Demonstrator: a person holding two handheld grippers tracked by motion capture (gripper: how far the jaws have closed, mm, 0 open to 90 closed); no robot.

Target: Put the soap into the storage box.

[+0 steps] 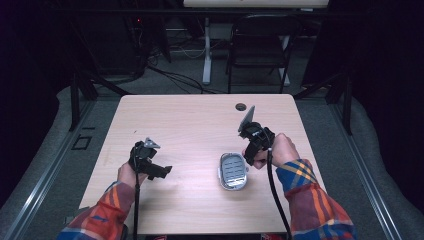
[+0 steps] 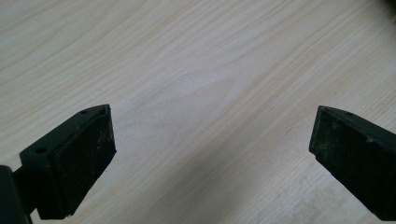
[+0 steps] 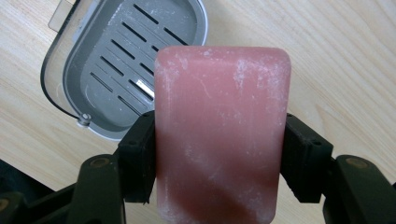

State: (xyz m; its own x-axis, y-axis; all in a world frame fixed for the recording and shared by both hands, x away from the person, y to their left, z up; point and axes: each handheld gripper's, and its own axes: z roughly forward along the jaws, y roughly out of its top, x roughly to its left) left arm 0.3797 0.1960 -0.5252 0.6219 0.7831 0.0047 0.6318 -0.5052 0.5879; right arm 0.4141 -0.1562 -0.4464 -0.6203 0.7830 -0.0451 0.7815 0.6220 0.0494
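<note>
So the right hand-held gripper [image 3: 219, 154] is clamped on a pink soap bar [image 3: 222, 135], one black pad pressing each long side. The right gripper view makes that obvious: the bar stands up between the jaws with a whitish, powdery film on its corners and a darker streak low down. From the high view you'd never know, since the right hand-held gripper [image 1: 248, 150] there is just a dark lump in the person's right hand [image 1: 280, 150] and the soap is too small to pick out.

Just behind the bar in the right gripper view sits the grey soap dish [image 3: 93, 88], slotted insert showing, nothing lying in it, with a clear rim or lid edge poking out around it. The high view puts that soap dish [image 1: 233, 172] on the near right part of the tabletop [image 1: 200, 115], right beside the gripper, on its left.

The left hand-held gripper [image 2: 210, 154] has its jaws spread wide with nothing between them, just bare pale wood grain. In the high view that left hand-held gripper [image 1: 159, 170] hangs over the near left of the tabletop, well apart from the dish, so nothing stands between the soap and the dish.

Further out: a small dark round hole [image 1: 241, 106] near the far edge, and a black chair [image 1: 260, 45] on the floor beyond. Plaid sleeves [image 1: 310, 195] come in from the bottom.
</note>
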